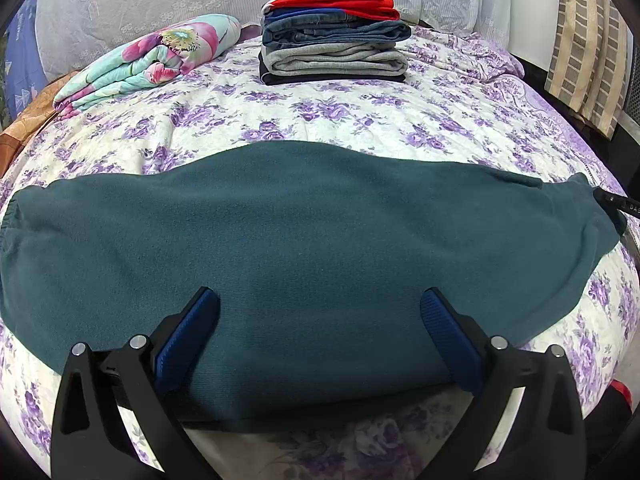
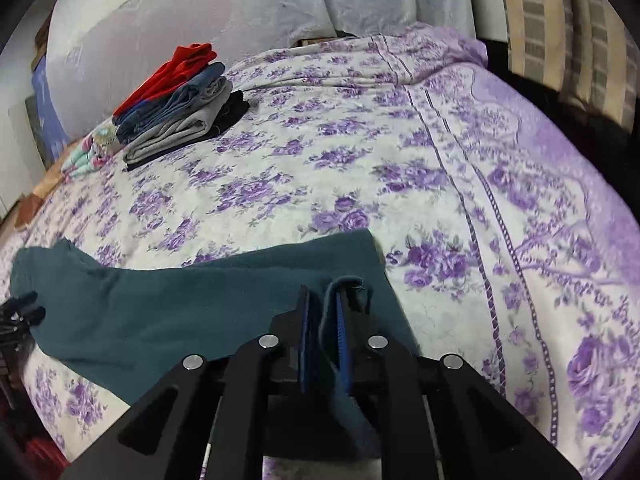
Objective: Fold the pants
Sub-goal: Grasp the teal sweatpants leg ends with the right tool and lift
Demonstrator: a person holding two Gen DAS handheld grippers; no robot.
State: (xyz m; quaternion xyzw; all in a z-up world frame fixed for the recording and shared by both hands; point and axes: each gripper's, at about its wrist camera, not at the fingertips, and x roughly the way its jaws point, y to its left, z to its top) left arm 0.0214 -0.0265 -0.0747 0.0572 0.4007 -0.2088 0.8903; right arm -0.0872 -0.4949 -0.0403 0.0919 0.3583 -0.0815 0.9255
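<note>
Dark teal pants (image 1: 304, 240) lie flat across the near part of the bed, running left to right. My left gripper (image 1: 320, 300) is open, its blue pads spread wide just above the pants near their front edge. In the right wrist view the pants (image 2: 160, 304) stretch away to the left. My right gripper (image 2: 324, 304) is shut on a fold of the pants' right end, with the teal cloth pinched between the pads. The right gripper's tip (image 1: 612, 202) shows at the pants' far right end in the left wrist view.
A stack of folded clothes (image 1: 336, 32) with a red garment on top sits at the back of the bed (image 1: 360, 120); it also shows in the right wrist view (image 2: 180, 108). A folded floral quilt (image 1: 152, 60) lies at the back left. A striped curtain (image 1: 588, 40) hangs at right.
</note>
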